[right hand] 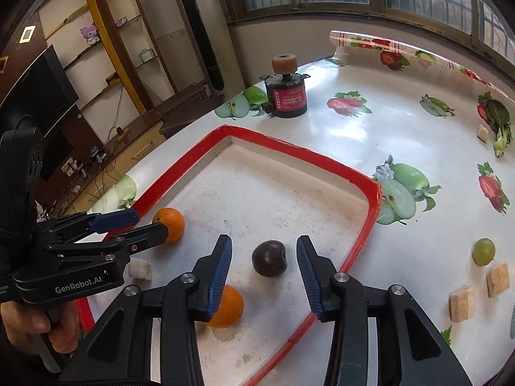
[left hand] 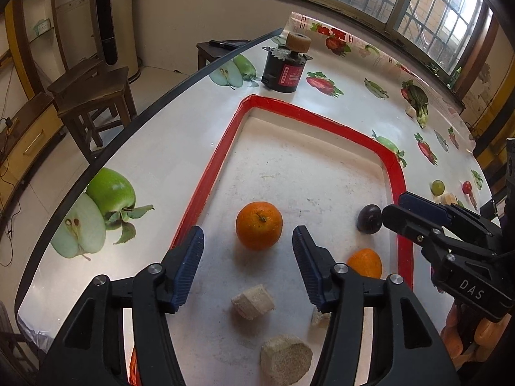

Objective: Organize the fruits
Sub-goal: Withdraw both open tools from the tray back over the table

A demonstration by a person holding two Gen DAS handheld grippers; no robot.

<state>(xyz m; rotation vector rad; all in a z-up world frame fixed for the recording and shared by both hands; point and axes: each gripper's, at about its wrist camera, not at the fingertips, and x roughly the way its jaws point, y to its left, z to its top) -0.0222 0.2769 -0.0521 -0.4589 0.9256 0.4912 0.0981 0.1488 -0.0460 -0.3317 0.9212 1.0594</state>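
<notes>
A white tray with a red rim (left hand: 212,167) (right hand: 363,225) lies on the fruit-print table. In it are an orange (left hand: 259,230) (right hand: 170,223), a second orange (left hand: 365,262) (right hand: 227,307) and a dark plum (left hand: 369,218) (right hand: 269,258). My left gripper (left hand: 248,251) is open, just behind the first orange, holding nothing. My right gripper (right hand: 264,267) is open with the plum between its fingers, not touching it. Each gripper shows in the other view: the right one (left hand: 396,209) and the left one (right hand: 148,223). A green grape (right hand: 483,251) (left hand: 437,187) lies outside the tray.
Beige foam blocks lie in the tray (left hand: 252,300) (right hand: 140,268) and on the table (right hand: 463,304). A black motor with a cork wheel (left hand: 283,70) (right hand: 286,96) stands beyond the tray. A small red fruit (left hand: 466,187) sits near the grape. Wooden stools (left hand: 93,96) stand left of the table.
</notes>
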